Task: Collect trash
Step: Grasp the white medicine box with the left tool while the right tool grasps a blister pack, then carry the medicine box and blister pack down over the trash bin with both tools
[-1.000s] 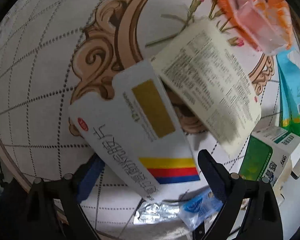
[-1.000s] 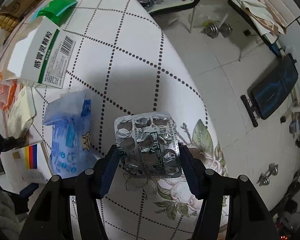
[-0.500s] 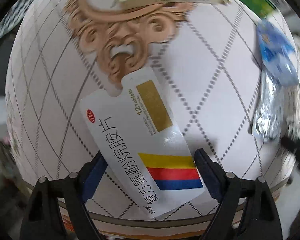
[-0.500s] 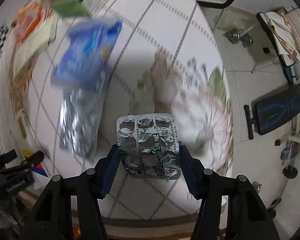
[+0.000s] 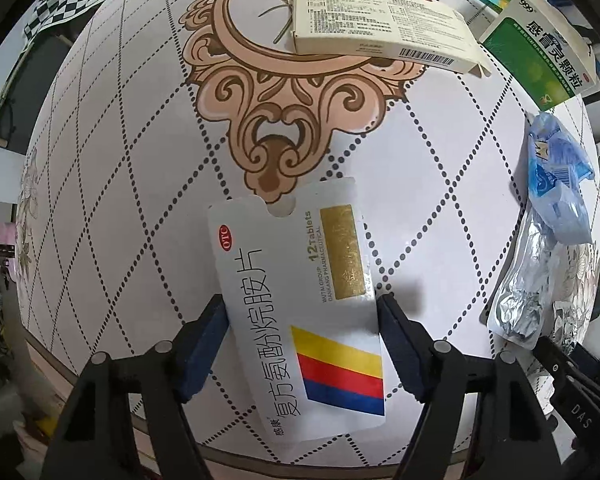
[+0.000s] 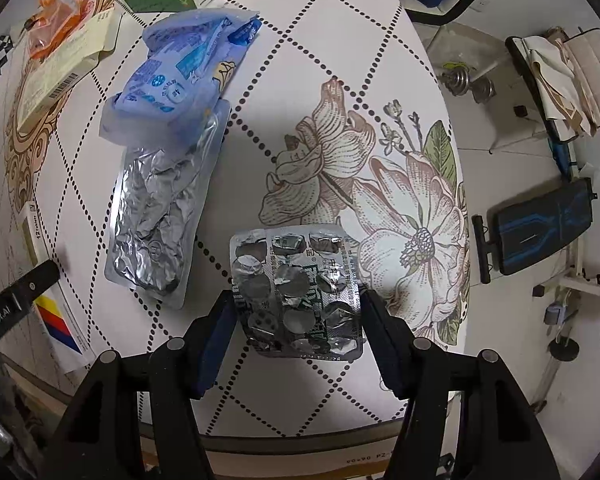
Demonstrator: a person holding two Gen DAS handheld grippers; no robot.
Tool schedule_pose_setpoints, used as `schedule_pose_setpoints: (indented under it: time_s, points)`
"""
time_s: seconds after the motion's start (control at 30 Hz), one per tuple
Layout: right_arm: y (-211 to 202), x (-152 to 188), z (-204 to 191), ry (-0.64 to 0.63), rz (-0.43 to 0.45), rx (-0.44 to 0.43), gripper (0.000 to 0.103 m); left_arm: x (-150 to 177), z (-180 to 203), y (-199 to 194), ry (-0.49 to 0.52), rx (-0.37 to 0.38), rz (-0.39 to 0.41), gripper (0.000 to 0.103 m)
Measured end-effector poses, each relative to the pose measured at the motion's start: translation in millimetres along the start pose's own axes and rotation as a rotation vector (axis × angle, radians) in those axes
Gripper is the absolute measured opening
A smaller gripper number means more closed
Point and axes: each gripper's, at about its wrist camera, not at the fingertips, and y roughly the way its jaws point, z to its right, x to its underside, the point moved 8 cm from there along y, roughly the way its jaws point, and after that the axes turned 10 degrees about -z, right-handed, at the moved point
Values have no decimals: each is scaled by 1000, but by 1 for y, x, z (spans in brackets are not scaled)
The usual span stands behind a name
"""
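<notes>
**Both tongs loaded with flat, light packaging**

Your left tongs [image 5: 302, 340] grasp the white tablet sleeve [image 5: 300, 312] across its width, pads on both long edges; the jaws have just been closing onto it. It is thin card, nearly weightless and stiff along its length, but it bows if pinched hard. Hold it at the edges near the striped end, as now, and do not squeeze further.

Your right tongs [image 6: 296, 328] are clenched on the spent blister sheet [image 6: 296, 292], pads on its two side edges. It is springy foil-and-plastic, slick and crinkly, so it can pop out sideways; keep the pinch low on the sheet.

Well ahead and to the left of the right tongs, the crumpled foil pouch [image 6: 160, 216] lies on the worktop [image 6: 300, 100] with the blue plastic wrapper [image 6: 180, 68] overlapping its far end. Both are soft and will collapse under the pads. The cream medicine box [image 5: 380, 28] and green box [image 5: 540, 48] sit far ahead of the left tongs.

Compared with a second ago, the sleeve is clear of the cream box, which it then lay close beside, and now hangs squarer between the pads over the worktop's near edge. The blister sheet sits unchanged in its grip, though the pouch and wrapper now lie further ahead of it.
</notes>
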Motion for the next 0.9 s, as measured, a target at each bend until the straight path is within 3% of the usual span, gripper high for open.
schedule_pose_setpoints:
  time_s: [0.17,0.4,0.7,0.9]
  points:
    - [4,5,-5,-9,2,4,60,3,-18,5,7,-9,2,73]
    - [-1,7,-3,-11,11,-18,59,8,8,-18,63,-40,40,73]
    - [-43,40,-13,-38,148,-32,59,48,6,-91,175,-109,238,73]
    - [-91,94,-30,-46,287,-50,59,93,-23,-134,207,-95,372,72]
